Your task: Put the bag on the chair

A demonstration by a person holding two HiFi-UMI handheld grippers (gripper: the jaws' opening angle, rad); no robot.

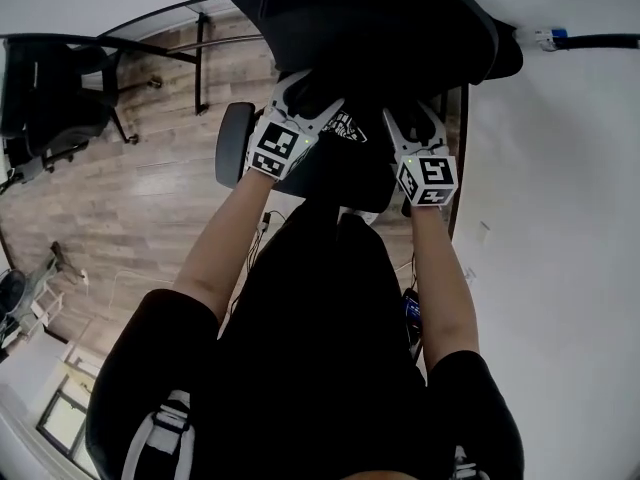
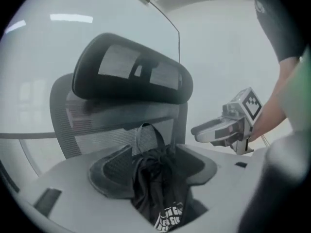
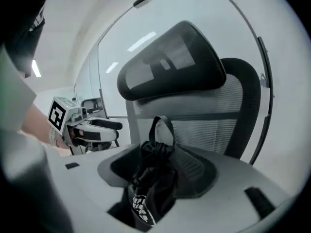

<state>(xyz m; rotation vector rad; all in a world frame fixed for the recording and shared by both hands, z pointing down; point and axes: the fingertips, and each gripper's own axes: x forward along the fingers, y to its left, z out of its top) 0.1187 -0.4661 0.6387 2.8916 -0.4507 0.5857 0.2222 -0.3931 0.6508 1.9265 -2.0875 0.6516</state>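
A black drawstring bag [image 1: 346,126] with white print sits in front of the mesh backrest [image 2: 121,125] of a black office chair [image 1: 380,28]. In the left gripper view the bag [image 2: 158,188] stands between the wide-apart jaws of my left gripper [image 2: 155,164]; its strap loop sticks up and its bottom is hidden. The right gripper view shows the same bag [image 3: 153,178] between my right gripper's [image 3: 158,161] spread jaws. Neither pair of pads presses on it. From above, the left gripper [image 1: 310,98] and right gripper [image 1: 415,118] flank the bag from either side.
The chair's headrest [image 3: 170,67] looms over the backrest, and an armrest [image 1: 233,143] juts out at the left. A second office chair [image 1: 50,88] and a black-framed desk [image 1: 200,38] stand on the wooden floor [image 1: 150,188]. A white surface [image 1: 560,218] fills the right.
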